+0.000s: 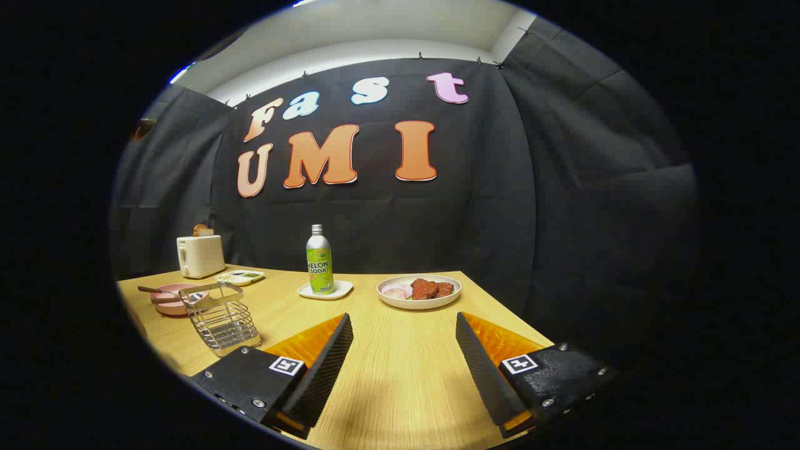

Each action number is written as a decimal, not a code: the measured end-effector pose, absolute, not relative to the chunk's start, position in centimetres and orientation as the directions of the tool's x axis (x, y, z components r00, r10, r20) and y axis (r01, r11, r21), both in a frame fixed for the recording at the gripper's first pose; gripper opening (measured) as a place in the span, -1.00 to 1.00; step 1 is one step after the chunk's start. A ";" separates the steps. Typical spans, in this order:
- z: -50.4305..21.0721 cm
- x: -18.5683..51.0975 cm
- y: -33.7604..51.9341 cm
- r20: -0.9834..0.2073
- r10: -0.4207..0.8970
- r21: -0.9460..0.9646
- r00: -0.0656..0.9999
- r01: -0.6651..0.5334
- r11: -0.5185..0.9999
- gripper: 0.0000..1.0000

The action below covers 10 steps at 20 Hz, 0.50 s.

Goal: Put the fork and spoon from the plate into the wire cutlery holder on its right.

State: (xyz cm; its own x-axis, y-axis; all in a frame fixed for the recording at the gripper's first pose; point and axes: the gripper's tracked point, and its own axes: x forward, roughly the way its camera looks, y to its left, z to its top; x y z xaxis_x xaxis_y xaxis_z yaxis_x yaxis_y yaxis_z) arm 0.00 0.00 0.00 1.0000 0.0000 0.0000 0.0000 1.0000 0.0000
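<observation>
Gripper view: gripper [404, 325] gapes wide, empty; cutlery lies on the pink plate [174, 299] at ten o'clock, wire holder [223, 319] unfilled.

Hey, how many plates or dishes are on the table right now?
4. A pink plate behind the wire holder, a small tray by the toaster, a saucer under the bottle, and a food plate beyond the open tool.

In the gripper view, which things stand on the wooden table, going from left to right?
Pink plate with cutlery → wire cutlery holder → green soda bottle on a small white dish → white plate of red food. The gripper hangs in front, jaws open, holding nothing.
</observation>
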 end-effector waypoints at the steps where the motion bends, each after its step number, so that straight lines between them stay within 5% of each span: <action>1: 0.0 0.0 0.0 0.000 0.000 0.000 1.000 0.000 1.000 0.98; 10: -0.1 -0.2 0.0 0.008 0.001 -0.002 1.000 -0.001 1.000 0.98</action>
State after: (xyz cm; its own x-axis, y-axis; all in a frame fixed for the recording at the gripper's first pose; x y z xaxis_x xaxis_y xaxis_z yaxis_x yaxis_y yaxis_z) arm -0.17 -0.01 -0.08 1.0000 0.0013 0.0078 -0.0013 1.0000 -0.0016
